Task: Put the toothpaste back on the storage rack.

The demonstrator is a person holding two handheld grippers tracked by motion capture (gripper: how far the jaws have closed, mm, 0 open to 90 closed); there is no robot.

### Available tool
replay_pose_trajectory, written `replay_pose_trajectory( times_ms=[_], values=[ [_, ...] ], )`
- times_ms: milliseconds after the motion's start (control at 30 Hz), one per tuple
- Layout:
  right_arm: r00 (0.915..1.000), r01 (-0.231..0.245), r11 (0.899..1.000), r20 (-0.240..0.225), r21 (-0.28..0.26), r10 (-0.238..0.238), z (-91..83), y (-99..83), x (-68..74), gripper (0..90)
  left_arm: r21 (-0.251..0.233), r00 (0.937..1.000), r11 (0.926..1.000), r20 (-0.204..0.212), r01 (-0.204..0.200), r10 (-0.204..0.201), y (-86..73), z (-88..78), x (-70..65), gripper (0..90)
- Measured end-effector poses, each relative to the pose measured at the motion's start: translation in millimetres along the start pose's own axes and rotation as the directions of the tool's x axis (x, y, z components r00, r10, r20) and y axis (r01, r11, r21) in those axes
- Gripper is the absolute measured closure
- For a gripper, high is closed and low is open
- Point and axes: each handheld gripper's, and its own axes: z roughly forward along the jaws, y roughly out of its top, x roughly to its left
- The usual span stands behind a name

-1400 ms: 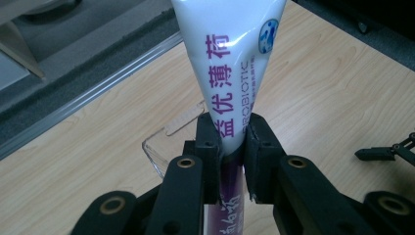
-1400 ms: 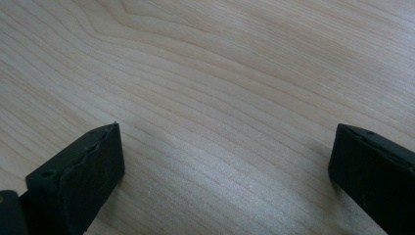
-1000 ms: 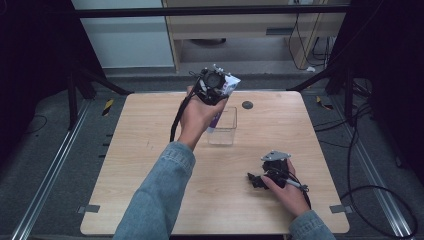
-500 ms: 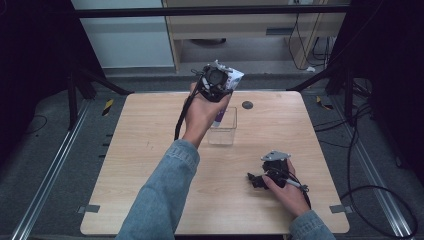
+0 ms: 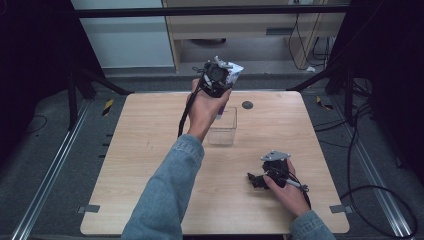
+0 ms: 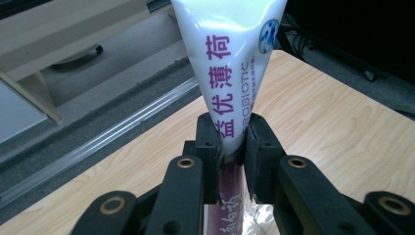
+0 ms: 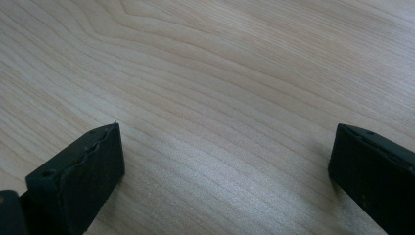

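Raised above the far half of the pale wooden table, over a clear, square-sided plastic container, the left gripper, held in the left hand at the end of a blue denim sleeve. Clamped between its two black jaws, a white and purple squeeze tube with purple lettering, pinched at the narrower part so that the wide, flat white end fans out beyond the jaw tips, seen close up in the left gripper view. In the high view, tube visible as a pale end poking out at the gripper's right, with a purple part running down toward the container. Black cable trailing down from this gripper along the hand. Just beyond the container on the table, a small dark round disc. Low at the near right of the table, the right gripper, held in the right hand, topped by a grey three-cornered plate. Jaws of this one wide apart, nothing between them, bare wood grain beneath in the right gripper view.
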Motion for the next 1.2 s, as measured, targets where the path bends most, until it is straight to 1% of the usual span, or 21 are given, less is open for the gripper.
replay_pose_trajectory(
  times_ms=[67,300,433,733,833,967,1100,1200],
  values=[
    [1.0,-0.001,1.0,0.001,0.0,0.001,0.0,0.0,0.1,0.4,-0.014,1.0,0.9999,-0.005,0.002,-0.002,-1.2,1.5,1.0,77.8],
    [1.0,-0.001,1.0,0.001,0.001,0.001,-0.1,0.0,0.1,0.4,-0.016,0.9998,0.9999,-0.017,0.002,-0.002,-3.3,4.6,4.4,77.8],
    [1.0,0.0,1.0,0.0,0.001,0.0,-0.1,0.0,0.1,0.4,-0.021,0.9999,0.9997,-0.011,0.009,-0.009,-5.7,7.9,5.6,77.8],
    [1.0,0.0,1.0,0.002,0.001,0.0,-0.2,0.0,0.1,0.4,-0.026,0.9999,0.9996,-0.01,0.009,-0.009,-10.4,16.6,3.8,77.8],
    [1.0,-0.002,1.0,0.0,0.0,0.002,-0.2,0.0,0.2,0.4,-0.032,0.9999,0.9995,-0.012,0.004,-0.004,-10.9,17.3,3.1,77.8],
    [1.0,-0.001,1.0,0.001,0.001,0.001,-0.2,0.0,0.3,0.5,-0.049,0.9998,0.9987,-0.017,0.008,-0.009,-12.4,17.9,2.8,77.8],
    [1.0,-0.002,1.0,0.001,0.001,0.002,-0.4,0.0,0.4,0.6,-0.048,0.9997,0.9989,-0.023,-0.005,0.004,-14.9,18.3,1.2,77.8],
    [1.0,0.001,1.0,-0.002,0.001,-0.001,-0.4,-0.1,0.3,0.6,-0.047,0.9999,0.9989,-0.015,-0.005,0.005,-18.2,20.3,-0.7,77.8]
  ],
)
